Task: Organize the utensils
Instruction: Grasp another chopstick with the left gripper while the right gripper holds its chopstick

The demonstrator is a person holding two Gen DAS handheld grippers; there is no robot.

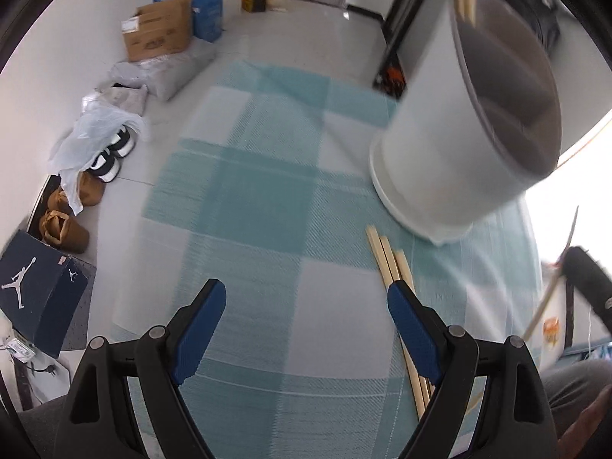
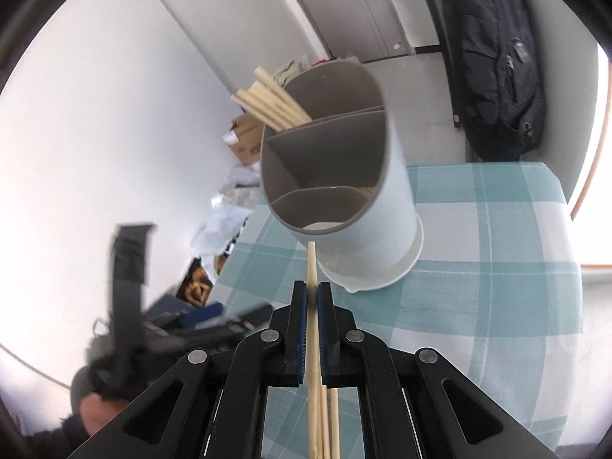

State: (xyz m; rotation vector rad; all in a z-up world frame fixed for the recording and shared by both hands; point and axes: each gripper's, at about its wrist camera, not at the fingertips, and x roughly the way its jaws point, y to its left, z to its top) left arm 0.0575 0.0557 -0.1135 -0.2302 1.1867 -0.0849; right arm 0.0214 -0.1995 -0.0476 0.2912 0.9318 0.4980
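chopsticks (image 1: 390, 264): three lying, one gripped (image 2: 312, 267).

You get almost no readable text here. Only clear mark: the white Jumpman logo on the side of the dark blue shoebox (image 1: 42, 298) on the floor, left wrist view, plus a smaller copy of it on the adjoining face. That box also carries a small label on top, too blurred to read. The brown cardboard box (image 1: 158, 30) by the wall has a white shipping label and dark print low on its side, both illegible. The blue carton (image 1: 208, 13) behind it shows pale lettering you can't make out. Right wrist view: nothing readable.
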